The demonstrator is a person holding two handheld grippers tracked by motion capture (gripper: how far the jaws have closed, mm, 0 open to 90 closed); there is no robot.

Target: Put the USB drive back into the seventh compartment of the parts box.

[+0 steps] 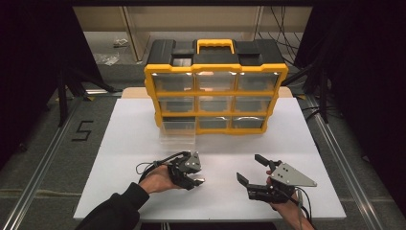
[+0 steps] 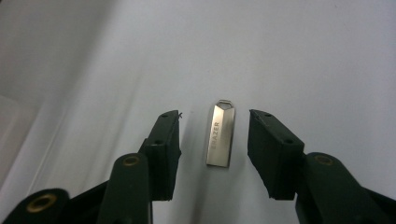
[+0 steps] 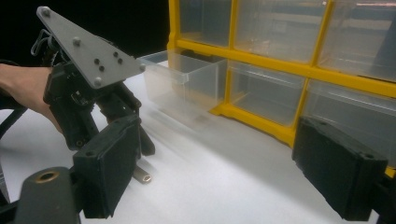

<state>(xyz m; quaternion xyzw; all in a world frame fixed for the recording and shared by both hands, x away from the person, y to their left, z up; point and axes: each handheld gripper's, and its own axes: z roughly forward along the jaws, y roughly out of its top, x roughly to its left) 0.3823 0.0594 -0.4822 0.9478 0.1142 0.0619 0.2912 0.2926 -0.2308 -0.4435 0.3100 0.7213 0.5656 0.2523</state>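
Left gripper (image 1: 197, 173): held in the person's left hand (image 1: 158, 179) low over the white table top (image 1: 134, 139), pointing down at it; its two black jaws stand apart with a gap on each side of the thing between them, and the pads do not press on it.
Small flat silver metal USB stick (image 2: 220, 135): lies flat on the table top between the left gripper's jaws, lengthwise along them, its looped end pointing away from the gripper body; clear of both pads, a little nearer the left-hand one in the left gripper view. In the right gripper view its looped end (image 3: 144, 177) pokes out from under the left gripper, just past the right gripper's near jaw.
Right gripper (image 1: 253, 168): held in the person's right hand (image 1: 282, 203) well to the right of the left gripper, lying level just above the table; jaws wide apart, nothing between them, pointing toward the organizer.
Yellow-framed plastic drawer organizer with a black top and yellow handle (image 1: 216, 91): stands upright at the far side of the table, beyond both grippers, three rows of three clear drawers.
Clear plastic drawer at bottom left (image 1: 178, 130): pulled out toward the grippers, straight ahead of the left gripper and well apart from it.
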